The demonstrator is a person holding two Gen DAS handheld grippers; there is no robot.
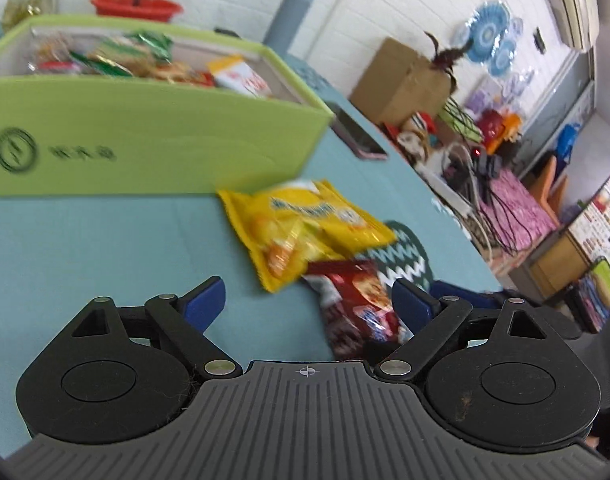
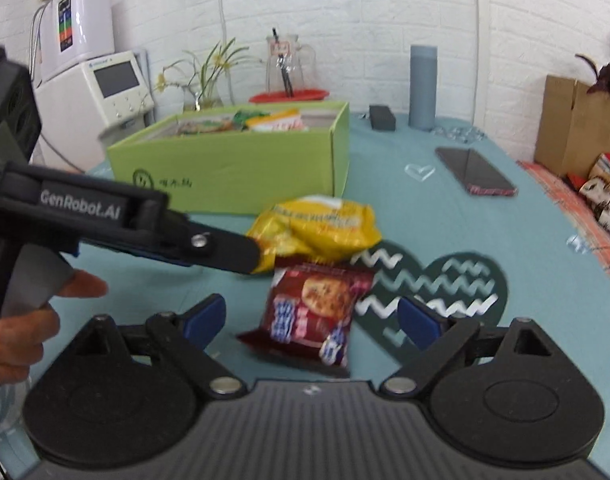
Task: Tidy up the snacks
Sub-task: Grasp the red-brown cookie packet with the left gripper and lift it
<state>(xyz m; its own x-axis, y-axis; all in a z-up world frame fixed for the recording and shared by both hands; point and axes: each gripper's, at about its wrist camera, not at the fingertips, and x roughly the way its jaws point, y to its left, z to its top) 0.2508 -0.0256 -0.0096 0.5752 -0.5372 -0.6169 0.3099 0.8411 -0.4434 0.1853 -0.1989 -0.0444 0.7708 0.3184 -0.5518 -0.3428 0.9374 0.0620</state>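
A tabletop (image 2: 445,216) covered in teal cloth fills both views, set against a white brick wall. Toward its far edge a green cardboard box (image 2: 233,168) is seen, open at the top and already holding a heap of snack packets (image 1: 145,60); printed marks on its front wall are too blurred to be read. A dark green heart-shaped mat (image 2: 445,284) with white zigzag lines is laid flat nearer the right edge. Between the box and the near edge, a yellow snack bag (image 2: 321,228) is found lying just in front of the box, and a dark red cookie packet (image 2: 313,312) lies nearer still, its top edge tucked against or under the yellow bag and its right side touching the mat. A dark phone (image 2: 475,176) rests flat toward the far right of the tabletop, and a grey cylinder (image 2: 423,86) stands upright near the far edge.

The left gripper (image 1: 305,300) is seen with its blue pads spread wide and nothing grasped; in the right wrist view its black finger reaches to the left end of the yellow bag, though contact cannot be told. It is held by a hand (image 2: 21,328) at the left. The right gripper (image 2: 311,318) is likewise released, its pads standing apart on either side of the red packet without pressing it.
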